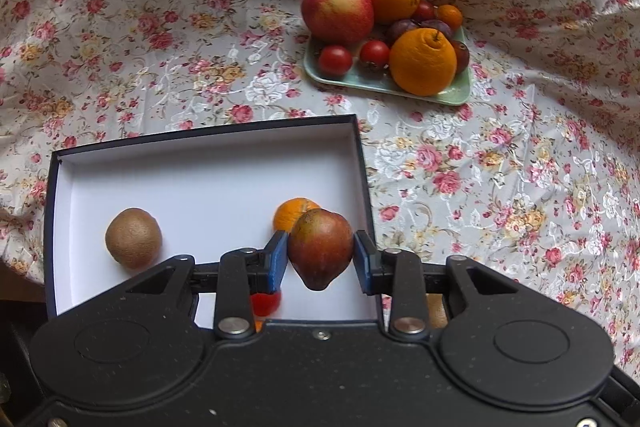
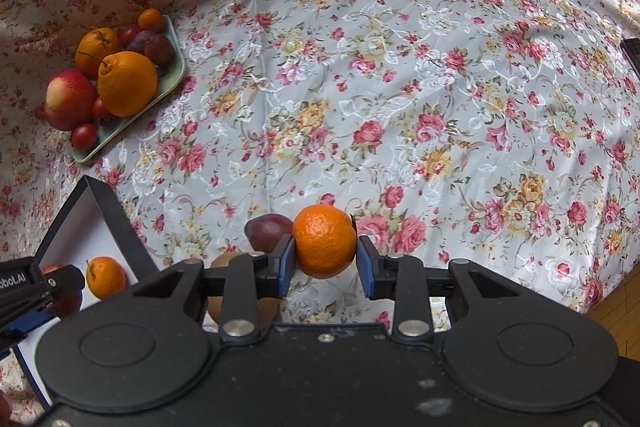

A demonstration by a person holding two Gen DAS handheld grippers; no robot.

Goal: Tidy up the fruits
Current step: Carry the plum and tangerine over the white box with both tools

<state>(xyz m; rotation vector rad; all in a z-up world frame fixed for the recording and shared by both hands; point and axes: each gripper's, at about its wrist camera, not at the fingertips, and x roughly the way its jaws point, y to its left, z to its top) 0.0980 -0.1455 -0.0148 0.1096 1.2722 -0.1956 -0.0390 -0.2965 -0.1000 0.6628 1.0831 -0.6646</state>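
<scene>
Fruit in both grippers
Left gripper (image 1: pixel 321 259) pinches a reddish pear (image 1: pixel 320 247) over the box (image 1: pixel 208 171); right gripper (image 2: pixel 325 259) squeezes a mandarin (image 2: pixel 325 241) above the floral cloth (image 2: pixel 440 107)

Right tool (image 2: pixel 325 259): blue pads clamp a small orange mandarin (image 2: pixel 325 241) above the floral cloth (image 2: pixel 400 87). Just behind its left pad lies a dark red fruit (image 2: pixel 266 231), possibly a plum; a brown fruit (image 2: pixel 224 263) is partly hidden beneath. Green tray (image 2: pixel 176 67), far left, carries oranges, an apple and tomatoes. White-lined box (image 2: pixel 116 223) at lower left holds another mandarin (image 2: pixel 106 277).
</scene>
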